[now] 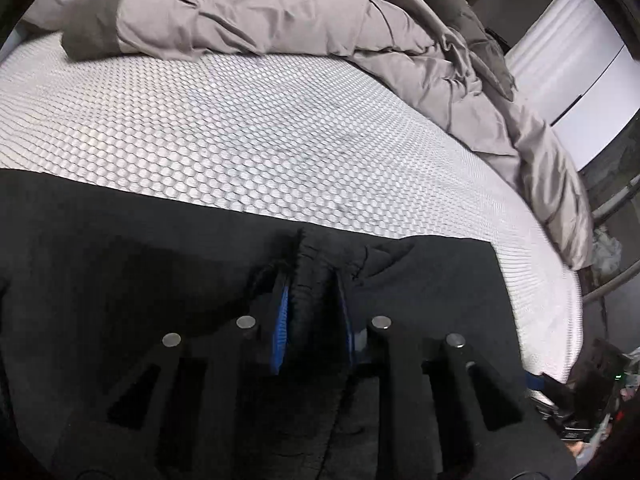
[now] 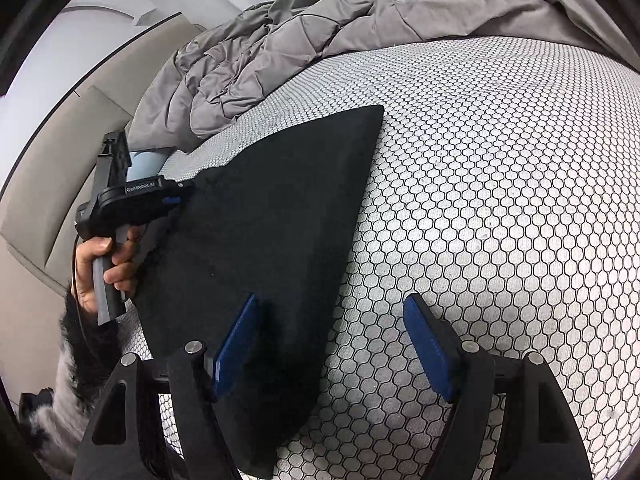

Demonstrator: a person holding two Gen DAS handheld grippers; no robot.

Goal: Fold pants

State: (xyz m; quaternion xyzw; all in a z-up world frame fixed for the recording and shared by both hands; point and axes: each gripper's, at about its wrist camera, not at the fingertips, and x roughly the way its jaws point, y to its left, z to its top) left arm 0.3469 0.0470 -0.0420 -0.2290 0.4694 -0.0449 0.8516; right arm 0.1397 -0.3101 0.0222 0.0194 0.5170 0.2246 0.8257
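The black pants (image 2: 272, 240) lie flat on the bed's honeycomb-patterned mattress (image 2: 500, 200), filling the centre and lower left of the right wrist view as a folded wedge that tapers toward the upper middle. In the left wrist view they spread across the lower half of the frame, with bare mattress above them.

The left gripper (image 1: 310, 280) has its jaws narrow and pinched on a bunched ridge of the pants, dark cloth filling the gap between the blue pads (image 1: 280, 320). Seen at the left edge of the right wrist view, it meets the pants' edge, and the person's hand (image 2: 106, 268) grips its handle.

The right gripper (image 2: 332, 312) stands with jaws wide and nothing held: one blue finger (image 2: 236, 344) is over the cloth, the other over bare mattress to the right.

A rumpled grey duvet (image 1: 260, 12) is heaped along the top of both views, apart from the pants. A beige headboard (image 2: 44, 168) curves along the left of the right wrist view, and some black-and-white furry thing (image 2: 60, 392) sits in its lower left corner
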